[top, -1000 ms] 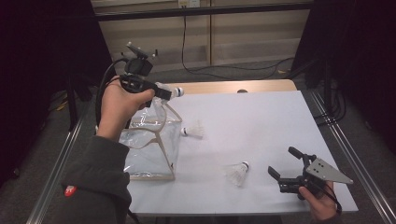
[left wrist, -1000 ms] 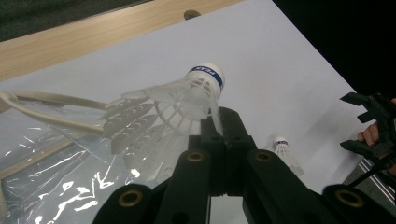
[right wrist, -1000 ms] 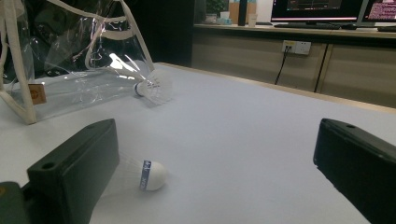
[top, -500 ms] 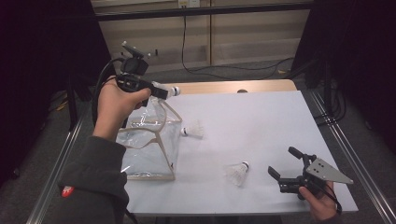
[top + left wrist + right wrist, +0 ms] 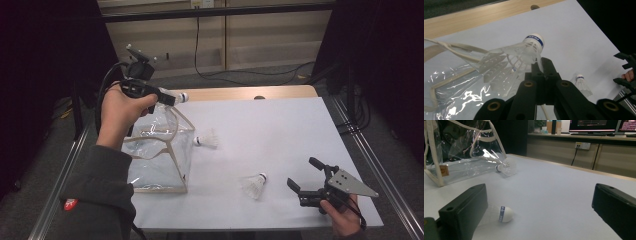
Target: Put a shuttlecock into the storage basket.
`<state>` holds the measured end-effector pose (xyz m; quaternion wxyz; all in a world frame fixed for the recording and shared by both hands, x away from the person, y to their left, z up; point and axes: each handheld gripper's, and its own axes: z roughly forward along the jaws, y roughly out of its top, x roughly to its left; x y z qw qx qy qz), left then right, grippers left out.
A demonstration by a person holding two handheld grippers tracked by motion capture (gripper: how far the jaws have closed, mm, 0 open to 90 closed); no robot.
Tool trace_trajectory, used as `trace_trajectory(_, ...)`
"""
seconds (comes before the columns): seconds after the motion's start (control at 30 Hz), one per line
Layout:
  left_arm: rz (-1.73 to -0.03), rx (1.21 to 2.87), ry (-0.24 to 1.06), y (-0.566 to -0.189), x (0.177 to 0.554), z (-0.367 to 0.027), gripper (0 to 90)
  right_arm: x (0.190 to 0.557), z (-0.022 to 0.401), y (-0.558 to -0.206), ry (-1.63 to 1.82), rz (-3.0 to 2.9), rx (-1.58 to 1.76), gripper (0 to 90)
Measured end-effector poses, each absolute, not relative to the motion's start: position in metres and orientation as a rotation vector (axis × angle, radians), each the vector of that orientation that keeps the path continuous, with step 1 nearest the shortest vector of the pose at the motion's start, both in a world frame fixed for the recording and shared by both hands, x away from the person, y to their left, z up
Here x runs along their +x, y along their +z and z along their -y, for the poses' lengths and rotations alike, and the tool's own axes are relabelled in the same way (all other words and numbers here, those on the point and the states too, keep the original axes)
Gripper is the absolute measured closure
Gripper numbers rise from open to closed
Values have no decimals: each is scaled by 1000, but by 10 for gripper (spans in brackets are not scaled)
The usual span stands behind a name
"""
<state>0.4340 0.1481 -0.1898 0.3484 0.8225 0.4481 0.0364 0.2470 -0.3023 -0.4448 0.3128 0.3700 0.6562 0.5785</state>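
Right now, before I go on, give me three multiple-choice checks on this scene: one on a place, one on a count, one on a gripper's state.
1. Where is the shuttlecock that the left gripper holds?
A. Above the clear bag
B. Flat on the table by the right gripper
C. On the floor

2. How many shuttlecocks lie loose on the white table?
A. None
B. Two
C. Four

3. How does the right gripper stand?
A. Shut on a shuttlecock
B. Shut on the bag's strap
C. Open, holding nothing

Answers:
1. A: the high view shows it held up over the clear bag.
2. B: one shuttlecock lies beside the bag, another near the right gripper.
3. C: its jaws stand wide apart in the right gripper view, with bare table between them.
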Motion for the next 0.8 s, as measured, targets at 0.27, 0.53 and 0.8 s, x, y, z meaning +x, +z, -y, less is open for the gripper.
trace_trajectory(0.27, -1172, 2145, 103, -190, 436, -152, 900, 247, 302, -445, 1528, -1730, 976, 2)
trace_trajectory(0.53, -1194, 2138, 105, -190, 437, -158, 900, 247, 302, -445, 1528, -1730, 977, 2)
trace_trajectory(0.8, -1218, 2134, 107, -193, 439, -165, 900, 247, 302, -445, 1526, -1733, 979, 2)
